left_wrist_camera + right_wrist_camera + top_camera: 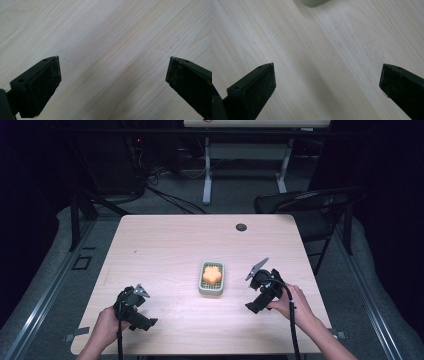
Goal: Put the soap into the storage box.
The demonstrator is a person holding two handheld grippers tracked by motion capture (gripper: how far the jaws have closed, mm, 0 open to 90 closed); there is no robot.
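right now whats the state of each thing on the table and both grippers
left gripper: fingers wide open, nothing between them, over bare table
right gripper: fingers wide open, holding nothing, aimed at the table just short of the tray
orange flower-shaped piece: lying in the tray, untouched
pale green tray: flat on the table between the two grippers, no gripper touching it

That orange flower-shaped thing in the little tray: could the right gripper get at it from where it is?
Probably yes. The right gripper sits open beside the tray, with bare table between, and the orange piece lies uncovered on top.
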